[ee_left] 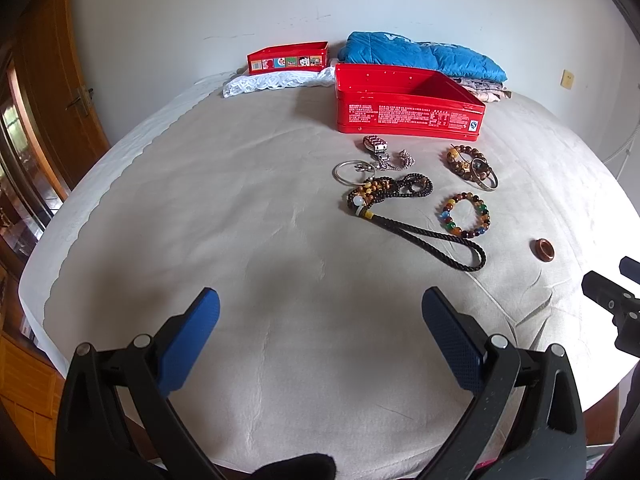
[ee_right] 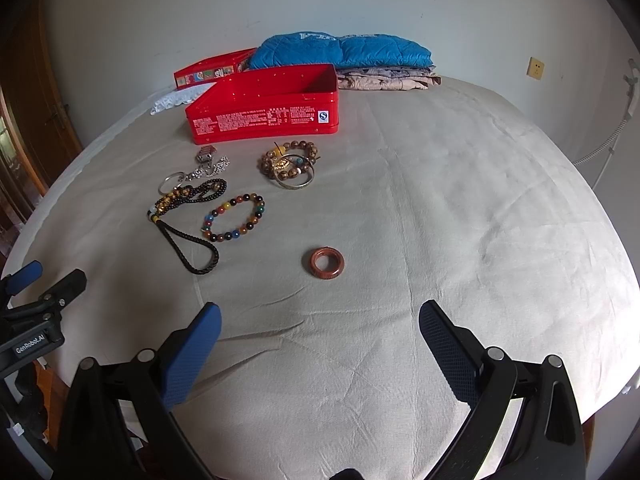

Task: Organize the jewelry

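Observation:
Jewelry lies on a beige bed in front of an open red tin [ee_left: 408,114] [ee_right: 266,118]. There is a multicolour bead bracelet [ee_left: 466,216] [ee_right: 234,218], a black cord necklace with amber beads [ee_left: 400,208] [ee_right: 186,220], a brown bead bracelet with a silver bangle [ee_left: 474,166] [ee_right: 290,168], a silver ring and chain with a watch [ee_left: 372,160] [ee_right: 200,168], and a reddish-brown ring [ee_left: 543,249] [ee_right: 328,263]. My left gripper [ee_left: 320,316] is open and empty above the near bed. My right gripper [ee_right: 320,328] is open and empty, just short of the ring.
A second red tin [ee_left: 288,58] [ee_right: 212,70] rests on white lace cloth [ee_left: 276,82] at the back. Folded blue quilt and clothes [ee_left: 424,58] [ee_right: 344,56] lie behind the open tin. A wooden door [ee_left: 52,80] stands at left.

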`<state>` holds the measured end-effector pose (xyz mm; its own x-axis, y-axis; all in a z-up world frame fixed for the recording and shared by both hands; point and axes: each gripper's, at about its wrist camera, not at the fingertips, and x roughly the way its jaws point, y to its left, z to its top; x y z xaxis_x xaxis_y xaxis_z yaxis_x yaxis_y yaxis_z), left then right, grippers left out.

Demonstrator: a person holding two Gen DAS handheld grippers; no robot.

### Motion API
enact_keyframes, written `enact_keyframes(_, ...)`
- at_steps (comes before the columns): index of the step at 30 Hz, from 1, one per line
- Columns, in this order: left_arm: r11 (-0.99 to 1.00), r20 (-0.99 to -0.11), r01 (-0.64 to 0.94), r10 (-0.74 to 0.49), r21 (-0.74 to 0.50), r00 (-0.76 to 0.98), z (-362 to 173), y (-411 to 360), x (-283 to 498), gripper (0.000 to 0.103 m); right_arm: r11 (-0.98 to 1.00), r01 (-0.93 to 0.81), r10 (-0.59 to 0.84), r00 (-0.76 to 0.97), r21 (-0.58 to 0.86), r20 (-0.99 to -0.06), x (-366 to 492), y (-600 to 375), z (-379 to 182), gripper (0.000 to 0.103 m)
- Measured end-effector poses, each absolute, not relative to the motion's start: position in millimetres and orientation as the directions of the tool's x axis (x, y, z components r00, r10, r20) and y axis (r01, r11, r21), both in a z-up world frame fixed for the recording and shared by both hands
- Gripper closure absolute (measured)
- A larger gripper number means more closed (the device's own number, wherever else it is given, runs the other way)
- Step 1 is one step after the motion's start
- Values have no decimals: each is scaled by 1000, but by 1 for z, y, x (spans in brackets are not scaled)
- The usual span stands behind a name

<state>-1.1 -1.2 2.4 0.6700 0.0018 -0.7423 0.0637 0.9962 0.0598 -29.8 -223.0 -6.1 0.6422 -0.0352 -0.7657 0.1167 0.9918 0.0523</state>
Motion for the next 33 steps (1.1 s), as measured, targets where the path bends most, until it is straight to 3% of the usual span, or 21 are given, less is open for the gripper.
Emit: enact_keyframes(33,996,-746,64,-1,56,666,0,7,1,3,992,119,-37,638,51,-769,-28,-222,-8,4)
